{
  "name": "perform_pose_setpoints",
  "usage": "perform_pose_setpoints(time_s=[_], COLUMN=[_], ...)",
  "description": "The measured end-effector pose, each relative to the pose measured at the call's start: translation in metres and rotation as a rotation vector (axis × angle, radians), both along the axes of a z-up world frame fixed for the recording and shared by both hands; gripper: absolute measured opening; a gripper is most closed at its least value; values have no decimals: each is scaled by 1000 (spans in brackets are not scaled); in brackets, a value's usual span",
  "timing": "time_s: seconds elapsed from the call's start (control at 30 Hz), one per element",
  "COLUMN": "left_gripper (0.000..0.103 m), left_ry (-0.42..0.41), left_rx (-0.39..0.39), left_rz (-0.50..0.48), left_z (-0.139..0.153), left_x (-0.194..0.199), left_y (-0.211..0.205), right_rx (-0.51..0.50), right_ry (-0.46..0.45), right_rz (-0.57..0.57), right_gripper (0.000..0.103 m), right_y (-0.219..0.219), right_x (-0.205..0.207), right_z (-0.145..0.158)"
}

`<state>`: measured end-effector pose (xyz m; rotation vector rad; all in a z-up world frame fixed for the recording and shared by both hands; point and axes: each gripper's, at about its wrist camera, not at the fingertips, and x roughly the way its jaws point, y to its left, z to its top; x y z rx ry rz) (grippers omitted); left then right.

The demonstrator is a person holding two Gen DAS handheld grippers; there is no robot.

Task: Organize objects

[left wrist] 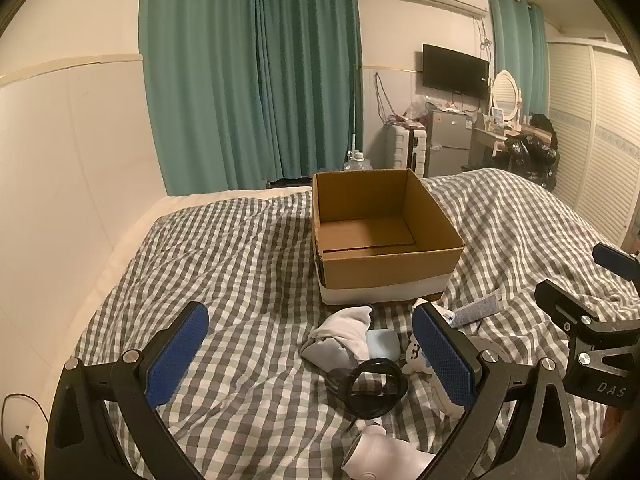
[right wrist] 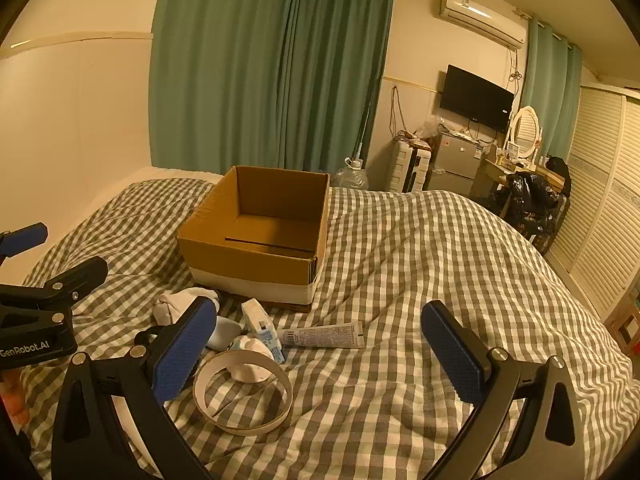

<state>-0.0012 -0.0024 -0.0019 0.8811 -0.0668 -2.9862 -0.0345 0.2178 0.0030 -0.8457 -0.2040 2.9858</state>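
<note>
The cardboard box (left wrist: 384, 236) sits open and empty on the far middle of the bed (left wrist: 224, 280), flaps down, so I read it as the place everything is meant to go. The loose things lie in a cluster just on its near side, within easy reach of both tools: rolled socks (left wrist: 340, 336), a pale blue case (left wrist: 382, 344) touching them, a dark ring (left wrist: 370, 388) nearer to me, and a small white plush (left wrist: 416, 356) to its right. From the right wrist view I also see a tube (right wrist: 324, 336) lying flat on the checked cover, a small white carton (right wrist: 260, 320) just left of it, and a white band (right wrist: 242, 392) curled into a hoop over a white lump.

My left tongs (left wrist: 312, 360) stand wide open, holding nothing, hovering over the socks and ring. My right tongs (right wrist: 320, 360) are likewise spread and empty, above bare cover to the right of the cluster. I judge nothing is packed yet; the left tool looks best placed for a first pick.
</note>
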Motion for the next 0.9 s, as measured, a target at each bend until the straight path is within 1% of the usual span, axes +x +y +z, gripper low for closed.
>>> perform_pose_setpoints(time_s=[0.1, 0.4, 0.53, 0.9], left_gripper=[103, 103, 103, 103], left_ry=[4, 8, 7, 17], left_rx=[12, 8, 8, 5], left_rz=[2, -5, -6, -4], left_z=[0, 1, 2, 1], left_x=[1, 2, 3, 5], left_y=[-2, -4, -3, -3], right_rx=[-2, -8, -35, -28], right_ry=[0, 2, 6, -1], right_rz=[0, -3, 0, 9], right_gripper=[103, 103, 103, 103], right_y=[0, 1, 3, 1], right_x=[0, 2, 3, 3], right_z=[1, 1, 1, -1])
